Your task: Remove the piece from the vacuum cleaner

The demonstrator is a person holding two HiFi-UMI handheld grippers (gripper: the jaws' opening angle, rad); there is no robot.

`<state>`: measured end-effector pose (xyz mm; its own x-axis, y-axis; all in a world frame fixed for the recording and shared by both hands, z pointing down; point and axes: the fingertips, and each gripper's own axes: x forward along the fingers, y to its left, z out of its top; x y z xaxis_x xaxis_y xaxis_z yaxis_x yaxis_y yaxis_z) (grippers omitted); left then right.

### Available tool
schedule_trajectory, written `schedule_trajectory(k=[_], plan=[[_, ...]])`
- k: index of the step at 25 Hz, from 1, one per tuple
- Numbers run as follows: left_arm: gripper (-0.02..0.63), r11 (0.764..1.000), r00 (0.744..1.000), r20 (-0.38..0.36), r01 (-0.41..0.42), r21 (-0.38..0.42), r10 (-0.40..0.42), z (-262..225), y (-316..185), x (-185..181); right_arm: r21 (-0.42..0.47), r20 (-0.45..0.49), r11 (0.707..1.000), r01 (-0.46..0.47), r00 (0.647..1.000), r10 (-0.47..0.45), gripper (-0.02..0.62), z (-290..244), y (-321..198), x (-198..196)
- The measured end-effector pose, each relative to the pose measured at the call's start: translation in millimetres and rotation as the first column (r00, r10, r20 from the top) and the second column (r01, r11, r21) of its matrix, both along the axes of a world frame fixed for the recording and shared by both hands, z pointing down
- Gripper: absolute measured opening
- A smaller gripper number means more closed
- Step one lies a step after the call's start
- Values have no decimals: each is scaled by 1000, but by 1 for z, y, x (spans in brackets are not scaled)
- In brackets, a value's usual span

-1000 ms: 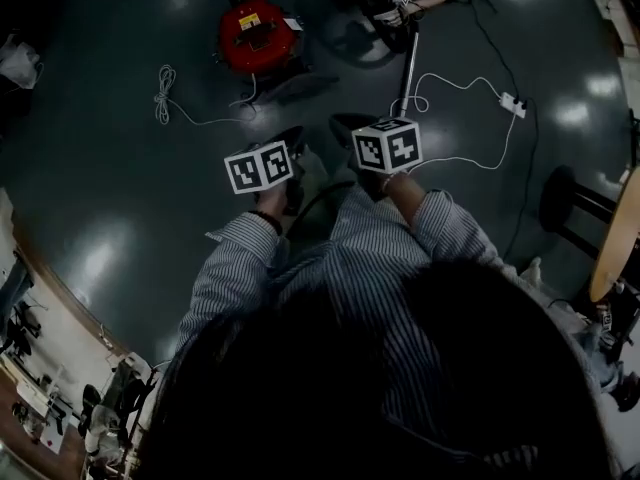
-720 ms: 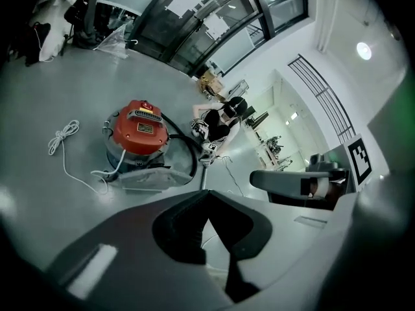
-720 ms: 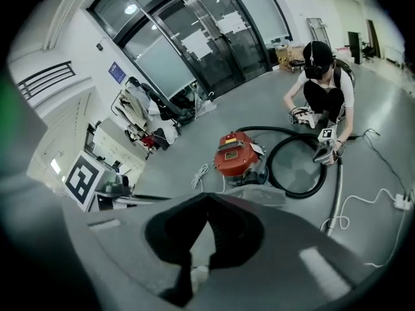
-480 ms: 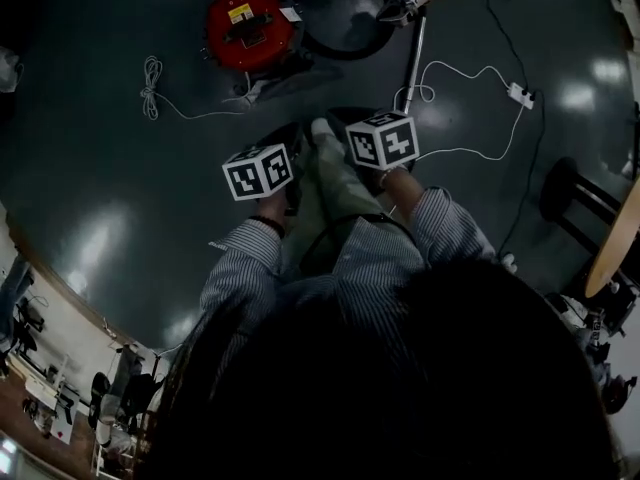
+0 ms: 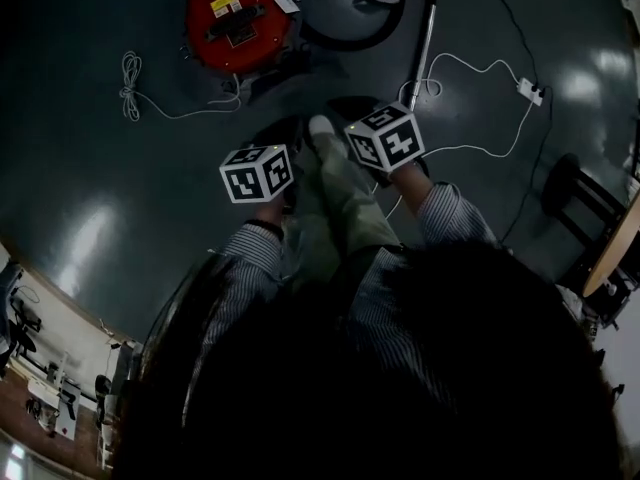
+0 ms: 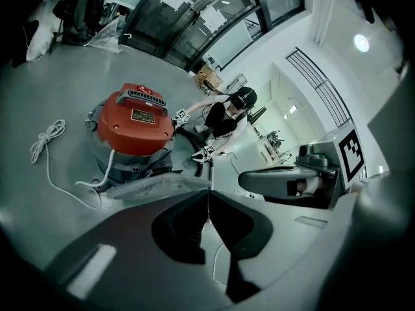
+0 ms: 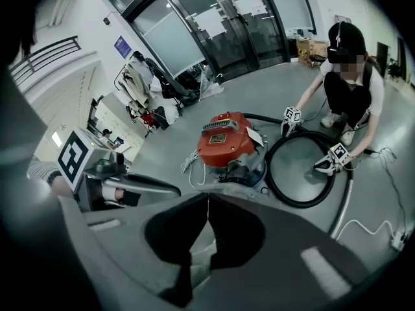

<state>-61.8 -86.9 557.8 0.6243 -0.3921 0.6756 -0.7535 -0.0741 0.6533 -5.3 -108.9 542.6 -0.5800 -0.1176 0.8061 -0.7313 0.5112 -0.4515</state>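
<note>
A red-topped vacuum cleaner (image 5: 237,18) stands on the dark floor at the top of the head view; it also shows as the vacuum cleaner (image 6: 133,131) and the vacuum cleaner (image 7: 227,141). Its black hose (image 7: 301,170) loops on the floor to a metal tube (image 5: 425,43). My left gripper (image 6: 209,192) and my right gripper (image 7: 207,196) are both shut and hold nothing. They hang side by side in the air, a few steps short of the vacuum. In the head view only their marker cubes show, the left cube (image 5: 257,172) and the right cube (image 5: 385,137).
A second person (image 7: 347,76) crouches beyond the hose and holds two grippers of their own on it. A white cord (image 5: 135,83) lies coiled left of the vacuum, and a white cable runs to a power strip (image 5: 531,91). A black stool (image 5: 575,193) stands at right.
I have stepped forward, one trouser leg and shoe now showing between the cubes. The vacuum and the other person have slid toward the top of the view. Both grippers stay shut.
</note>
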Motion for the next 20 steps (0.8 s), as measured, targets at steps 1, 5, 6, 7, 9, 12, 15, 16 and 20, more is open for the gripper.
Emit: schedule_trajectory(k=[1, 5, 6, 7, 9, 12, 15, 16, 20], plan=[[21, 1000, 1000, -6, -10, 7, 10, 8, -5, 0, 1, 0, 1000, 9, 1000, -9, 11, 8, -3, -1], [90, 996, 997, 20, -74, 50, 73, 35, -23, -7, 47, -33, 997, 61, 998, -60, 28, 34, -14, -4], [98, 994, 995, 35, -92, 59, 90, 41, -27, -9, 59, -45, 995, 78, 996, -75, 28, 41, -18, -5], [104, 992, 993, 48, -107, 65, 104, 46, -31, -11, 65, -55, 994, 92, 995, -88, 29, 47, -21, -6], [141, 990, 990, 70, -127, 67, 123, 57, -37, -14, 65, -67, 992, 111, 992, -107, 54, 59, -26, -10], [163, 982, 980, 108, -174, 68, 166, 75, -40, -17, 74, -98, 985, 159, 984, -151, 89, 75, -32, -14], [183, 966, 953, 192, -250, 72, 233, 93, -44, -22, 97, -148, 964, 247, 961, -232, 120, 90, -36, -18], [190, 958, 940, 225, -279, 72, 257, 99, -45, -24, 103, -165, 953, 284, 950, -265, 129, 95, -37, -19], [196, 932, 897, 295, -360, 52, 330, 123, -45, -23, 101, -246, 905, 413, 892, -380, 149, 117, -41, -20]])
